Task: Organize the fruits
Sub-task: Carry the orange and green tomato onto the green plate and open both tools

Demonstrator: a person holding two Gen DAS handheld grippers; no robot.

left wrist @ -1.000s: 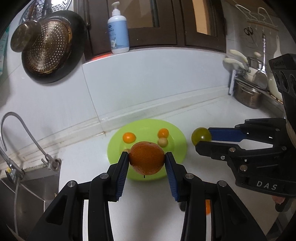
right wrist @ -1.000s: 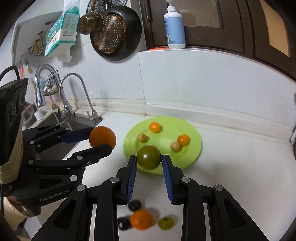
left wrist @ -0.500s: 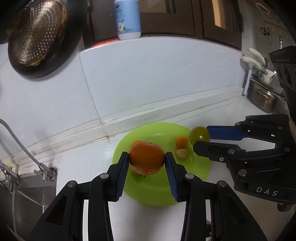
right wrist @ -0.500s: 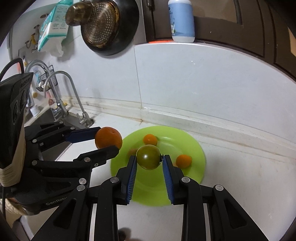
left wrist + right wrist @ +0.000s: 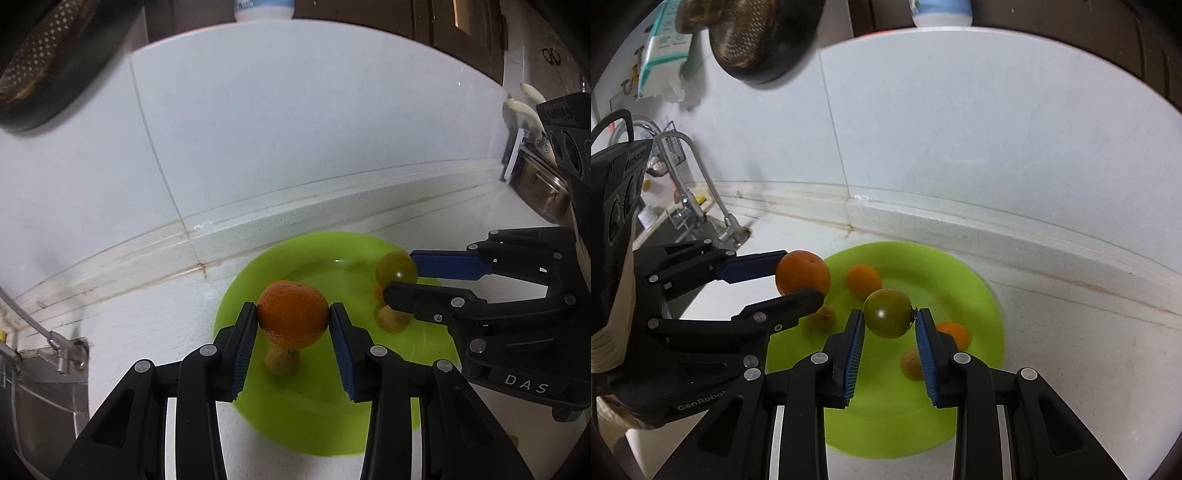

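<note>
While my left tongs (image 5: pixel 293 320) pinch the orange (image 5: pixel 292 314) between their blue pads, the fruit hangs above the near-left part of the green plate (image 5: pixel 325 424), clear of its surface as far as I can tell. Directly beneath it sits a small tan fruit (image 5: pixel 281 362) on the plate. Out to the right of these tongs, my right tongs (image 5: pixel 889 324) are clamped on the green tomato (image 5: pixel 887 313) (dark olive with a bright glint on its skin), and it too is held over the plate, nearer the middle.

From the right tongs' own view, a small orange fruit (image 5: pixel 863 279) lies just beyond the tomato, another small orange one (image 5: pixel 955 332) shows just right of the right-hand pad, and a tan fruit (image 5: pixel 911 363) sits close in beside that same pad. A blurred brownish fruit (image 5: pixel 822 318) lies on the plate under the left tongs' lower finger.

Beyond the plate, the white countertop (image 5: pixel 1071 332) meets a tiled wall (image 5: pixel 295 147). Off to the left of both tongs stands a faucet (image 5: pixel 698 173) over a sink, and a dark pan (image 5: pixel 757 37) hangs high on the wall.
</note>
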